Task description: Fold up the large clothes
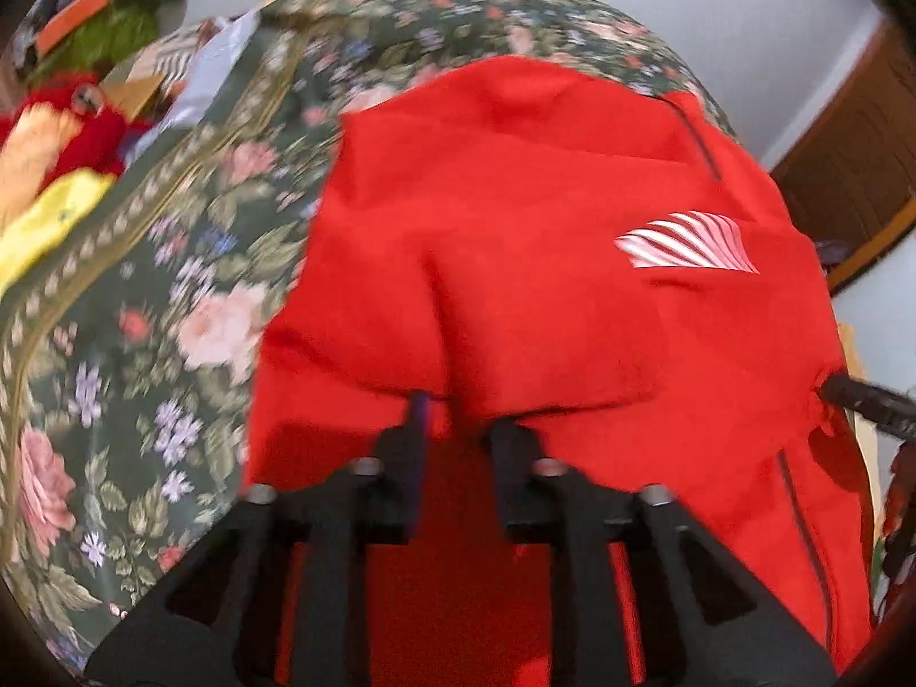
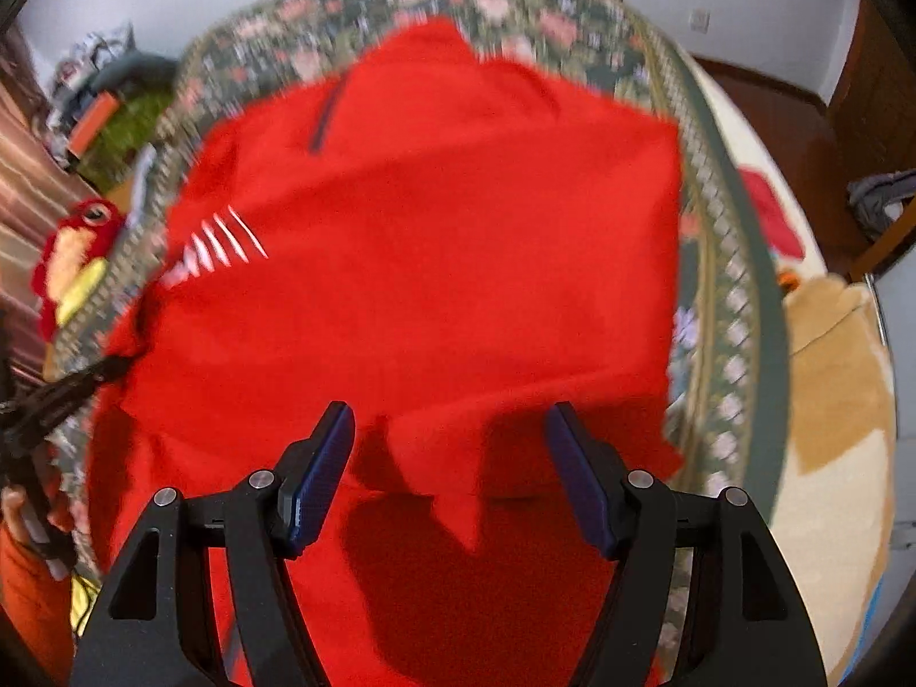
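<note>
A large red garment (image 1: 544,217) with a white striped logo (image 1: 687,243) and a dark zipper lies on a floral bedspread (image 1: 143,315). My left gripper (image 1: 458,423) is shut on a fold of the red garment near its lower edge. The garment also fills the right wrist view (image 2: 435,229), with the logo (image 2: 223,243) at its left. My right gripper (image 2: 449,441) is open, its blue-padded fingers (image 2: 320,475) spread above the garment's near edge, holding nothing. The other gripper shows at the right edge of the left wrist view (image 1: 870,401) and the left edge of the right wrist view (image 2: 63,395).
A red and yellow plush toy (image 1: 51,154) and a pile of clutter (image 1: 103,28) lie at the bed's left side. A beige blanket (image 2: 830,372) lies to the right of the bedspread. A wooden door (image 1: 859,160) and white walls stand behind.
</note>
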Tool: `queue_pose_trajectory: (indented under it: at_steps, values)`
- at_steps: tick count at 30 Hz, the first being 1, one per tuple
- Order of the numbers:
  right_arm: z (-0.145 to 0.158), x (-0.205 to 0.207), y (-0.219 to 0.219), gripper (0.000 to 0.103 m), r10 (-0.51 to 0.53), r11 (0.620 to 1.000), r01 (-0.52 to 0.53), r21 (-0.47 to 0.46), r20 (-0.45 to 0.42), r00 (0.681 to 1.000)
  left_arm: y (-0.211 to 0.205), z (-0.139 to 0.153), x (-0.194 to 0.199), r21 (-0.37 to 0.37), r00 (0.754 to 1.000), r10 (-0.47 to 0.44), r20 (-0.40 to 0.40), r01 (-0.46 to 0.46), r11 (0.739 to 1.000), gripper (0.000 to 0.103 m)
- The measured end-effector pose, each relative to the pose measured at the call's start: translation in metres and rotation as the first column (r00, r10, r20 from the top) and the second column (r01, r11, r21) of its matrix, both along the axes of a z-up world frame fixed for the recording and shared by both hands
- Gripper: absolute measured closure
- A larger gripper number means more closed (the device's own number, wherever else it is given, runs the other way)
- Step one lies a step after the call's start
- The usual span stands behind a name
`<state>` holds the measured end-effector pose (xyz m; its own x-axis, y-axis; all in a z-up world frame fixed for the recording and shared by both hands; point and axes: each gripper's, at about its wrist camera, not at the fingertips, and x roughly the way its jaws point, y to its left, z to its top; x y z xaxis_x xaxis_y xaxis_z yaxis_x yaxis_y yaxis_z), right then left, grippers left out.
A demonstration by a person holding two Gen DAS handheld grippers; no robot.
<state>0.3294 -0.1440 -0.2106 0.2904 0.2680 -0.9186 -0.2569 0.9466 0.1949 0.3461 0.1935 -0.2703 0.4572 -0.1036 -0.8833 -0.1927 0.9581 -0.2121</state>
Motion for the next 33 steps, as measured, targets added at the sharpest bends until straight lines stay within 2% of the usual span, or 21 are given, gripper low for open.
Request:
queue_pose_trajectory:
  at_steps: [1, 2, 3, 5, 9, 13, 17, 22, 28, 33]
  values:
    - [-0.004, -0.001, 0.002, 0.037, 0.008, 1.0, -0.008, -0.018, 0.009, 1.0, 0.009, -0.002, -0.004, -0.013, 1.0, 0.024, 0.006, -0.024, 1.0, 0.059]
    - [-0.006, -0.003, 0.004, 0.037, 0.018, 0.999, -0.018, -0.035, 0.026, 0.999, 0.017, -0.004, -0.009, -0.033, 0.999, 0.046, 0.014, -0.045, 0.998, 0.053]
    - [-0.007, -0.004, 0.005, 0.037, 0.026, 0.999, -0.024, -0.048, 0.036, 0.999, 0.024, -0.005, -0.012, -0.053, 0.998, 0.059, 0.018, -0.058, 0.997, 0.051]
    - [-0.008, -0.006, 0.009, 0.035, 0.038, 0.997, -0.035, -0.071, 0.044, 0.998, 0.037, -0.007, -0.019, -0.087, 0.996, 0.088, 0.012, -0.087, 0.992, 0.05]
    - [-0.009, -0.007, 0.017, 0.025, 0.063, 0.992, -0.057, -0.112, 0.052, 0.997, 0.058, -0.01, -0.031, -0.08, 0.99, 0.142, 0.009, -0.141, 0.987, 0.05]
    - [-0.008, -0.001, 0.02, 0.02, 0.063, 0.991, -0.056, -0.126, 0.055, 0.996, 0.068, -0.005, -0.045, -0.014, 0.985, 0.173, 0.023, -0.173, 0.985, 0.051]
    - [-0.005, 0.0, 0.021, 0.02, 0.052, 0.99, -0.046, -0.132, 0.043, 0.998, 0.067, 0.003, -0.049, 0.054, 0.987, 0.158, 0.017, -0.159, 0.986, 0.05]
    - [0.007, 0.001, 0.02, 0.022, 0.064, 0.995, -0.064, -0.082, 0.004, 0.998, 0.063, 0.025, -0.046, 0.102, 0.991, 0.126, 0.049, -0.13, 0.986, 0.05]
    - [0.045, 0.007, 0.014, 0.022, 0.08, 0.996, -0.074, -0.058, 0.104, 0.991, 0.038, 0.061, -0.018, 0.163, 0.994, 0.016, 0.106, -0.033, 0.986, 0.046]
    - [0.077, 0.03, 0.007, 0.022, 0.06, 0.998, -0.062, 0.004, 0.19, 0.98, 0.011, 0.088, 0.024, 0.193, 0.985, -0.068, 0.161, 0.036, 0.981, 0.043]
